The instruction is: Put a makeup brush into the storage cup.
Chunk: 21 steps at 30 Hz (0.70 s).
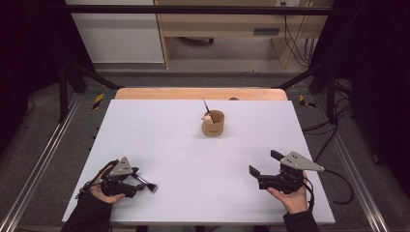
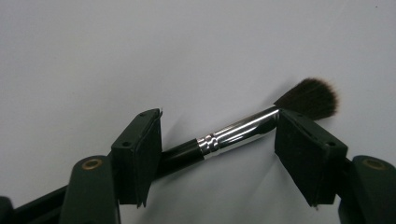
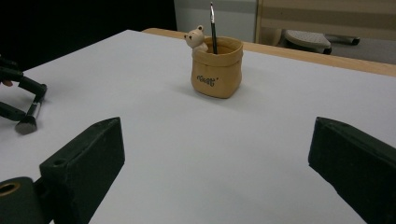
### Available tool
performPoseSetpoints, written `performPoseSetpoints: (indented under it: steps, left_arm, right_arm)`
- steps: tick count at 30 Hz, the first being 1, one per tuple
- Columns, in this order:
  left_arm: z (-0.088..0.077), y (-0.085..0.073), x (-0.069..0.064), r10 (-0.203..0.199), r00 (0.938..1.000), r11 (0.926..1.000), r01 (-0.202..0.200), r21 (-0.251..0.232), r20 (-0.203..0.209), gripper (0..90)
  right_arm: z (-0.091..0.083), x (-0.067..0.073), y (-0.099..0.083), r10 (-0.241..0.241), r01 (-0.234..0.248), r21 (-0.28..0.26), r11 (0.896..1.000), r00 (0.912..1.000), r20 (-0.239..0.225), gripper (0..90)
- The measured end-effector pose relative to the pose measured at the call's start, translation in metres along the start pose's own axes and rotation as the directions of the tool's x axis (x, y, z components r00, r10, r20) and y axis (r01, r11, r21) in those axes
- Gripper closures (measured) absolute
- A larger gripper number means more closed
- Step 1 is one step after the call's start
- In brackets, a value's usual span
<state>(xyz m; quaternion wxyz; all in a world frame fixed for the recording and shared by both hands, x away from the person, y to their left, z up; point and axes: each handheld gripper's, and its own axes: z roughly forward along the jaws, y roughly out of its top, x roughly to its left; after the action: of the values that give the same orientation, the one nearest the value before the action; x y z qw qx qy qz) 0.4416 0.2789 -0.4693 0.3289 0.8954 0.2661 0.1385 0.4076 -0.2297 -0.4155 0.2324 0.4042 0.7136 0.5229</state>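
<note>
My left gripper point(image 2: 217, 154) jaws stand apart, either side of a black-handled makeup brush with silver ferrule and dark bristles point(image 2: 233, 133) lying on the white table point(image 1: 193, 154); pads not pressing. My right gripper point(image 3: 217, 172) jaws gape wide with a tan pouch-shaped holder point(image 3: 217, 67) well ahead of them.

two brushes: one black-handled makeup brush with silver ferrule and dark bristles point(image 2: 243, 130), one thin dark brush point(image 3: 213, 28) standing in a holder; one tan pouch-shaped holder point(image 3: 217, 67); one small cream bear figure point(image 3: 195, 38); one white tabletop point(image 1: 193, 145); two black two-jaw grippers
</note>
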Motion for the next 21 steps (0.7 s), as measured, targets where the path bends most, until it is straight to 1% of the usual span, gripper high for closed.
performPoseSetpoints:
  steps: [4, 16, 17, 21]
  left_arm:
    - [0.0028, -0.0004, -0.0006, 0.002, 1.0000, 0.9998, -0.002, 0.017, 0.005, 33.1]
    - [0.0022, -0.0004, 0.0000, -0.012, 0.9997, 0.9997, 0.011, 0.023, 0.023, 37.7]
    - [0.0025, -0.0005, -0.0001, -0.021, 0.9994, 0.9996, 0.020, 0.021, 0.027, 38.8]
    - [0.0018, -0.0002, 0.0002, -0.024, 0.9989, 0.9993, 0.023, 0.028, 0.040, 42.1]
  right_arm:
    - [0.0003, 0.0004, 0.0000, 0.000, 0.000, 0.000, 1.000, 1.0000, -0.002, 4.3]
    - [-0.0003, 0.0003, 0.0002, -0.004, 0.004, -0.002, 1.000, 1.0000, -0.001, 4.2]
    - [-0.0004, 0.0000, 0.0002, -0.003, 0.003, -0.002, 1.000, 1.0000, 0.000, 4.2]
    - [-0.0008, 0.0000, 0.0004, -0.002, 0.002, -0.003, 1.000, 1.0000, 0.000, 4.2]
